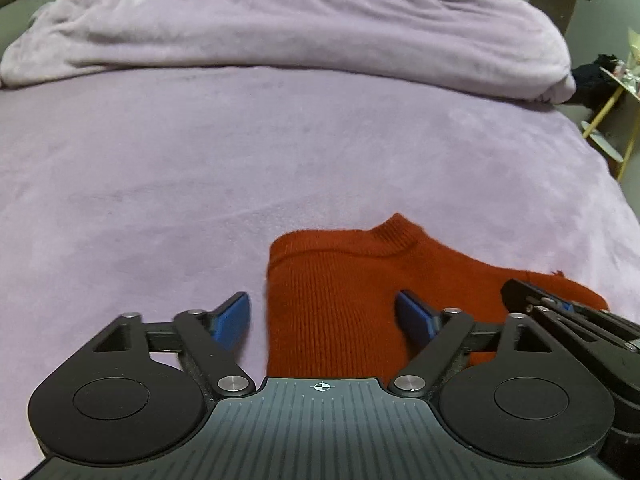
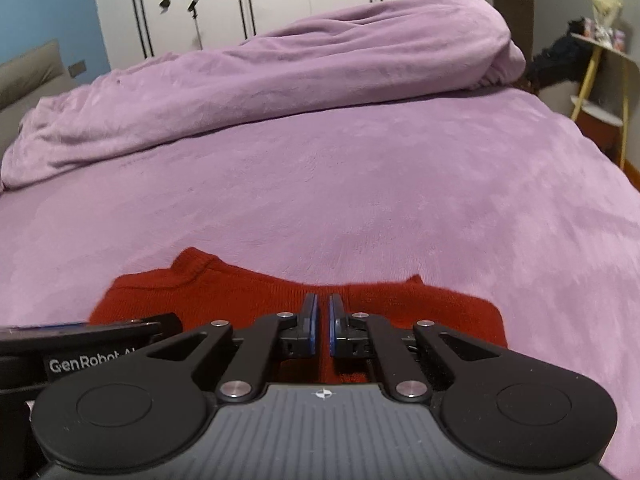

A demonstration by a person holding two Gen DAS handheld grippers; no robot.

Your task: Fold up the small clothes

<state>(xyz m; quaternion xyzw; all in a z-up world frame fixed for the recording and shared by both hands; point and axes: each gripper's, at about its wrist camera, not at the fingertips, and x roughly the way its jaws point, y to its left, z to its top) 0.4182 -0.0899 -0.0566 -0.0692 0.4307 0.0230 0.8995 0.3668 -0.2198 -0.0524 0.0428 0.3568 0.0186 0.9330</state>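
Red knit sweater (image 1: 340,300) lying flat on the purple bedspread (image 1: 200,160), near the bed's near edge, collar pointing toward the far side where the bunched duvet (image 1: 280,32) sits. Left gripper (image 1: 322,318) spread wide, blue pads apart, straddling the sweater's left edge: one pad over bare bedspread, the other over the knit (nothing pinched, no pad contact visible). Right gripper (image 2: 320,326) closed to a narrow slit, sitting over the middle-to-right part of the sweater; cannot tell whether any fabric is caught between the pads, looks empty from its own view. Also visible at the right in the left wrist view, over the far-right sleeve area. Sweater's long axis running left-right across the bed, sleeve side extending right. Judged: left gripper nearer the left edge and ready to take it; right nearer the sleeve side. Likely next move a fold across the long axis (guess only).
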